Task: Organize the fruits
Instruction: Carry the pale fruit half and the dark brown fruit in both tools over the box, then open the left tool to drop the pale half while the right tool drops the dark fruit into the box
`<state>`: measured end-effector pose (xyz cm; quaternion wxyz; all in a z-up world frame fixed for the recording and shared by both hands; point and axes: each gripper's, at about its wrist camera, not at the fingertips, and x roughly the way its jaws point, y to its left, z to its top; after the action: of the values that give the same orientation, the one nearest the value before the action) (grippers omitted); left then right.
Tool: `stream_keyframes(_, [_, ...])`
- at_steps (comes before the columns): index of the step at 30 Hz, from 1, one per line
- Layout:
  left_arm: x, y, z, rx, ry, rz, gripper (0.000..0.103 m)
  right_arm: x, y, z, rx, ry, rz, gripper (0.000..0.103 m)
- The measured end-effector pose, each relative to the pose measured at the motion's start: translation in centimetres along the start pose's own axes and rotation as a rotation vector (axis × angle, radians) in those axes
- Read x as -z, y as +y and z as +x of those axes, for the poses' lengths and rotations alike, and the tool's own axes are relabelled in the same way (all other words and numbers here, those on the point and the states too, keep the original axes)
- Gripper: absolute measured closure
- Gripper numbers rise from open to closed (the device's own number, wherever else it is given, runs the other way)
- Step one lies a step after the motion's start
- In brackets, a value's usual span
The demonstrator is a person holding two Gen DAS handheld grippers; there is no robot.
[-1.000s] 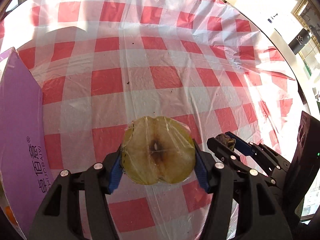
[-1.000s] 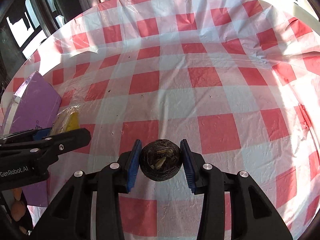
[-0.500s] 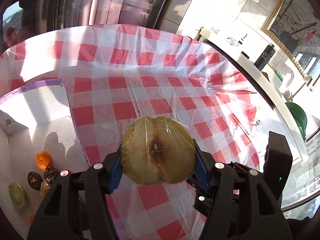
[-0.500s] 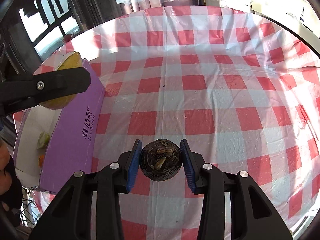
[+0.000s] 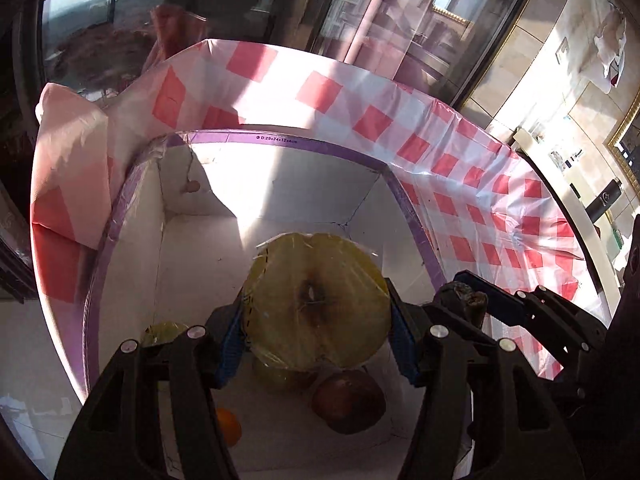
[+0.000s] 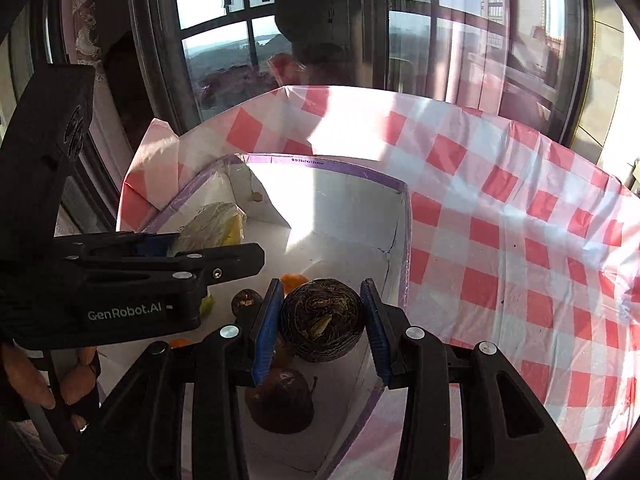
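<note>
Two wrist views, both looking down into the box from close above

The left wrist view faces the box (image 5: 280, 140) far wall; the right wrist view looks from beside its right edge, sharing its white floor and the checked tablecloth (image 6: 520, 240).

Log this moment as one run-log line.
left claw: shut on wrapped apple half | right claw: shut on dark round fruit | both over purple-rimmed box | release: pending

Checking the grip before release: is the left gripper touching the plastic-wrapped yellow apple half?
Touching. The left wrist view shows the left gripper with its blue-padded fingers pressed against both sides of the plastic-wrapped yellow apple half, held above the white box with purple rim.
</note>
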<state>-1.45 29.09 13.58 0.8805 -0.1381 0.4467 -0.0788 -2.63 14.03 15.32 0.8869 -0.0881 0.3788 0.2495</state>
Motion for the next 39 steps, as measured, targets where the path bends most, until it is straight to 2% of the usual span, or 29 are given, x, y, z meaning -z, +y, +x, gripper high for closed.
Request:
stream_keyframes(6, [0.6, 3.9, 0.6, -0.073, 0.021, -0.030, 0.043, 0.9, 3.7, 2.7, -0.001, 0.084, -0.112, 0.063])
stream_keyframes(13, [0.4, 5.6, 1.4, -0.175, 0.034, 0.002, 0.042, 2.4, 5.6, 5.0, 0.032, 0.172, -0.188, 0.063])
stream_keyframes(19, [0.9, 4.2, 2.3, -0.225, 0.066, 0.110, 0.042, 2.5, 4.7, 5.4, 0.061, 0.197, -0.130, 0.063])
stream_keyframes(29, [1.3, 4.0, 3.0, -0.252, 0.089, 0.130, 0.040, 2.5, 4.0, 6.4, 0.089, 0.252, -0.079, 0.063])
stream_keyframes(32, [1.3, 4.1, 2.9, -0.236, 0.086, 0.129, 0.034, 2.4, 3.7, 6.5, 0.085, 0.257, -0.056, 0.062])
stream_keyframes(34, [1.3, 3.8, 3.0, -0.217, 0.090, 0.143, 0.028, 2.2, 3.5, 6.5, 0.084, 0.252, -0.041, 0.059])
stream_keyframes(36, [1.4, 3.4, 3.2, -0.220, 0.103, 0.167, 0.023, 2.1, 3.2, 6.4, 0.078, 0.249, -0.015, 0.046])
stream_keyframes(39, [1.6, 2.9, 3.6, -0.236, 0.126, 0.193, 0.020, 2.0, 3.2, 6.4, 0.080, 0.249, 0.004, 0.041])
